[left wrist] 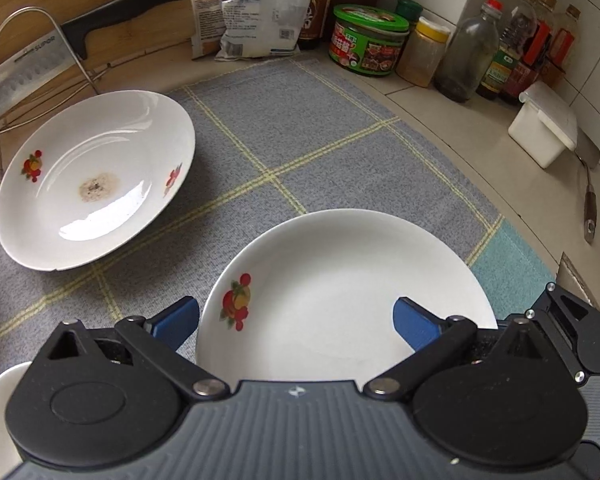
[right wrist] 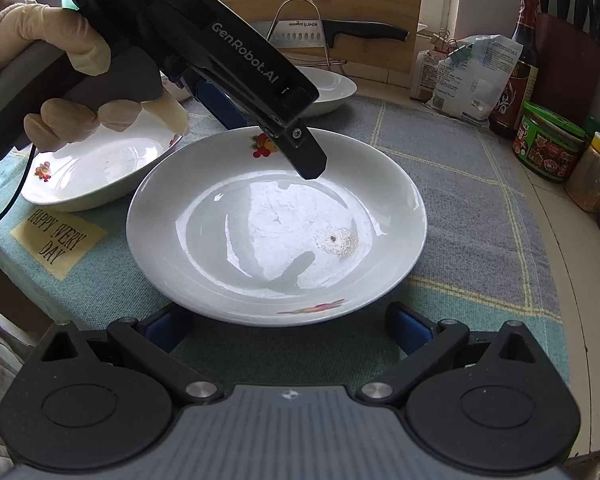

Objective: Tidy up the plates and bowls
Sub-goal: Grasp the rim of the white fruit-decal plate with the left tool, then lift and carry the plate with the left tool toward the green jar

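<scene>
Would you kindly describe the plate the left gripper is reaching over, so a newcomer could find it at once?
On the grey checked cloth covering the counter lie several white fruit-patterned plates. The left gripper, jaws open, straddles the near rim of the nearest white plate. Unlike the far-left plate with a brown stain, its centre looks clean here.

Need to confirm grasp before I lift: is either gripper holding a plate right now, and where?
Nothing is held. The left gripper and right gripper both have jaws open, each straddling the near rim of the plate without closing on it.

Glossy ceramic plate (right wrist: 276, 224) on woven cloth mat (right wrist: 460, 200).
</scene>
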Motion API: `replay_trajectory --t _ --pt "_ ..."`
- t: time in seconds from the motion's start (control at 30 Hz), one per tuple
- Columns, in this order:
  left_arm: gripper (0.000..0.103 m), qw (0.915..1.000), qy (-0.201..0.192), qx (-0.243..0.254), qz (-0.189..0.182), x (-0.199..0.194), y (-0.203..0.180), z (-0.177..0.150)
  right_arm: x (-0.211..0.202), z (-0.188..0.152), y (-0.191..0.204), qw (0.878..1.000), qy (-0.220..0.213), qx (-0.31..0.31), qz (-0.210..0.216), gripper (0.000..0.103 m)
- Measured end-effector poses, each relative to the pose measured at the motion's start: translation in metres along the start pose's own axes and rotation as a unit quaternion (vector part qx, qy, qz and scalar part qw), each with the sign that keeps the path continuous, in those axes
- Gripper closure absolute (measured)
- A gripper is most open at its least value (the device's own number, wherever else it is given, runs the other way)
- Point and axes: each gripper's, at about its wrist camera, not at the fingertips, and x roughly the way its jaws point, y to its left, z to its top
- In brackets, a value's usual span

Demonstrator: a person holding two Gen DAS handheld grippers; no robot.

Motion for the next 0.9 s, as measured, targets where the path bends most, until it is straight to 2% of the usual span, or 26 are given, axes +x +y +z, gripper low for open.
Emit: replay_trajectory --t 0.23,0.4,0.53,0.77,0.9 --pt "0.001 0.9973 0.042 -0.009 -0.059 0.016 0.013 0.004 0.002 0.003 0.002 1.000 0.006 0.008 -0.007 0.000" --pt "0.001 0.9952 0.050 0.004 -0.084 0.016 0.019 0.008 0.002 0.003 0.002 1.000 0.004 0.016 -0.014 0.000" --pt "0.001 0.9935 0.059 0.014 -0.097 0.017 0.023 0.010 0.001 0.003 0.003 1.000 0.009 0.022 -0.021 0.000" --pt "0.001 0.9907 0.059 0.070 -0.100 0.015 0.019 0.006 -0.001 0.002 0.007 0.998 0.013 0.039 -0.040 0.000" --pt "0.001 0.9903 0.065 0.068 -0.102 0.016 0.020 0.009 -0.002 -0.001 0.007 0.999 0.009 0.036 -0.037 0.000"
